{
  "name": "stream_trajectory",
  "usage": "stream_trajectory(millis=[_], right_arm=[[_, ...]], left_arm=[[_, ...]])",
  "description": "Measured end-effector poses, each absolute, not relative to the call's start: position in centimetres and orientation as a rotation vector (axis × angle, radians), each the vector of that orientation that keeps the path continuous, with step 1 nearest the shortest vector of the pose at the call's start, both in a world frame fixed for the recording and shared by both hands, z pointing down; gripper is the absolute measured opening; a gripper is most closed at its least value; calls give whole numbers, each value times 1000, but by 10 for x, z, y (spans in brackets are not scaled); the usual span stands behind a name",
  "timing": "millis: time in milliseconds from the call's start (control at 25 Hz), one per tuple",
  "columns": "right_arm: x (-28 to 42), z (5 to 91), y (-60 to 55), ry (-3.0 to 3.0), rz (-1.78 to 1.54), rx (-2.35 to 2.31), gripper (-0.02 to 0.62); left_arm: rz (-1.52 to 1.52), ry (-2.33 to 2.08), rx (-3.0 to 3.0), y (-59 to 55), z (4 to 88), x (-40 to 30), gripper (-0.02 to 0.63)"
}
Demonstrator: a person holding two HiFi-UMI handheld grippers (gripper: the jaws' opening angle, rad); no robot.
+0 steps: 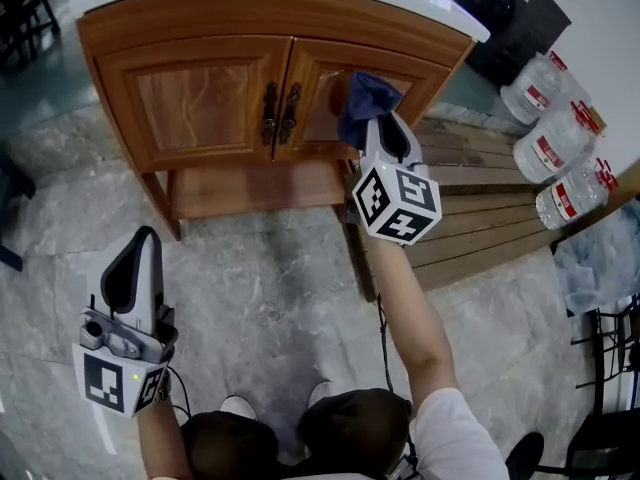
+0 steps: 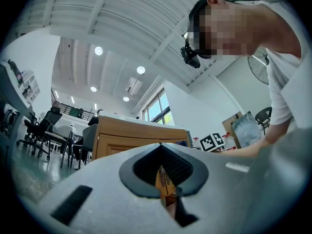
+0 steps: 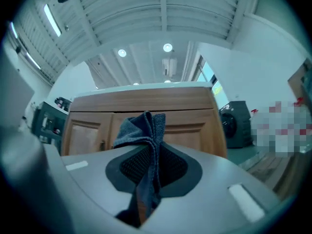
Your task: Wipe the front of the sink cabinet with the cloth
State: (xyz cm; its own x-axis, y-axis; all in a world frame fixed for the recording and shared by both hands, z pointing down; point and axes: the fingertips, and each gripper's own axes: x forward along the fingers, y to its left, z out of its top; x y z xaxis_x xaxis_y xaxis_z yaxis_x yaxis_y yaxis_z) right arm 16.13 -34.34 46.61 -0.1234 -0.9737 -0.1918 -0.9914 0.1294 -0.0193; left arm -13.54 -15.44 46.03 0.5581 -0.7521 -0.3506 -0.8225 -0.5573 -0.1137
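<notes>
Well, the left hand-held gripper (image 1: 141, 246) hangs low and well back from the sink cabinet (image 1: 118, 43), its jaws closed together on nothing; through the slit of its pads only the far-off cabinet shows.

Ahead of it and to its right is the left door (image 1: 197, 98), a raised panel of glossy, reddish-brown wood with swirling grain. No damp streak or dull patch shows there, so I cannot tell whether it has been wiped. At the meeting edges hang two dark, ornate metal handles (image 1: 280, 113).

The cloth (image 1: 364, 97) is a dark blue, nubbly towelling, bunched and folded over itself. The right hand-held gripper (image 1: 379, 126) is clamped on it, with its loose top rising past the jaw tips. The head view sets the cloth against the upper part of the right door (image 1: 318, 96), touching or very nearly (the gap cannot be read).

By my judgement the wiping is at an early or middle stage: the cloth is at one spot, and the left door, the top rail and the lower shelf (image 1: 255, 188) look left to do.

Above the jaws runs the smooth white counter (image 1: 445, 10). Right of that gripper lie worn wooden planks (image 1: 480, 218) and clear plastic bottles (image 1: 548, 148).
</notes>
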Motion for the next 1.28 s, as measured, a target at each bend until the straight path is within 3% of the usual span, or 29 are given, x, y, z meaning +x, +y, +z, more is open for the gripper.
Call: stream_trajectory(millis=[280,680,1000,1280], right_arm=[[-18,514,-316,2624,51,-1503,60],[-184,544,-332,2787,-82,-1185,60],[-227,564,-363,2811,-151,-1229,60],[-220,567,-369,2796,-159,-1219,61]], left_arm=[[381,1320,-2522,-157,465,-139,5],[404,1300,-2514,-150,458,-142,5],[401,1308,-2509,-147,457,-151,5],[398,1319,-2501,-152,458,-152,5]])
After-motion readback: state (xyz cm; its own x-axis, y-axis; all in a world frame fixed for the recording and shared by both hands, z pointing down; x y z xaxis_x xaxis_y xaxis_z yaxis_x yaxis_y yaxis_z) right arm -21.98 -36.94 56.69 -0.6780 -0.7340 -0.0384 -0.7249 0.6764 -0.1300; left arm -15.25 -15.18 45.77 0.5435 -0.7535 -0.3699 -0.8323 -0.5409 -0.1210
